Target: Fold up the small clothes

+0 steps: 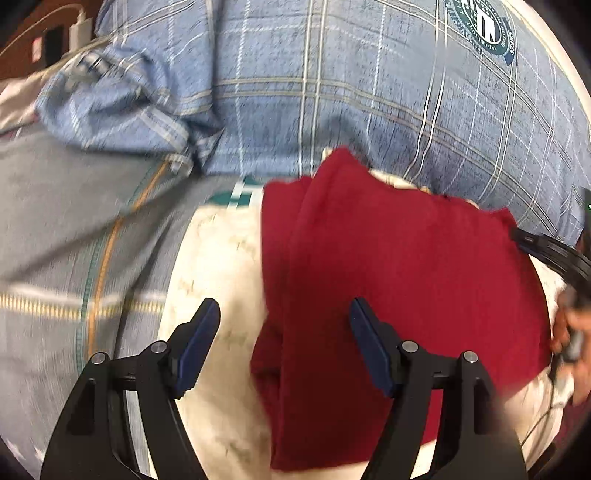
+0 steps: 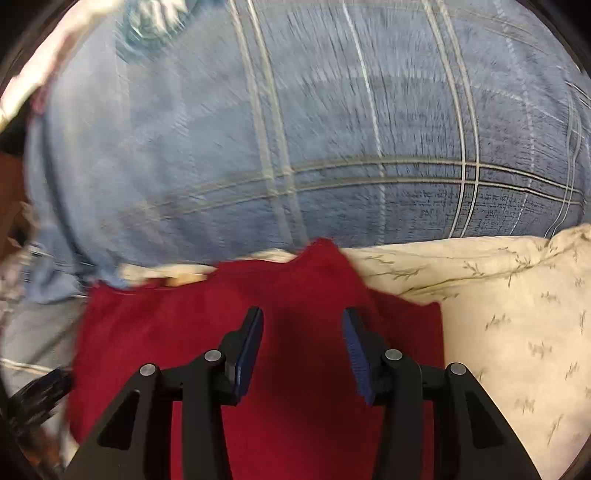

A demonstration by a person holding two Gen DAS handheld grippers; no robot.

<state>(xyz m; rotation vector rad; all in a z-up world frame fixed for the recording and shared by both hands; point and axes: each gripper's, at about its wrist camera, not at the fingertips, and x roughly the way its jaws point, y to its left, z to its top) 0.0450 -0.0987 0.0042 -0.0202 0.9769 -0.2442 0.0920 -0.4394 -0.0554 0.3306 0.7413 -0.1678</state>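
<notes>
A dark red garment [image 1: 406,277] lies flat on a cream leaf-print cushion [image 1: 221,258], with a lengthwise crease near its left side. My left gripper [image 1: 283,306] hovers open and wide over that left edge; its pads hold nothing. In the right wrist view the same red garment [image 2: 166,332] fills the foreground. My right gripper [image 2: 303,313] stands open above its middle, a clear gap between the blue pads [image 2: 255,343]. The right gripper's black frame and the hand holding it [image 1: 569,332] show at the garment's right edge.
Blue plaid bedding [image 1: 332,92] bulges behind the cushion, seen also as blue plaid bedding [image 2: 258,129]. A grey plaid sheet [image 1: 55,240] lies to the left. The cream cushion [image 2: 517,314] extends right. A white charger [image 1: 79,27] sits on a brown surface at far left.
</notes>
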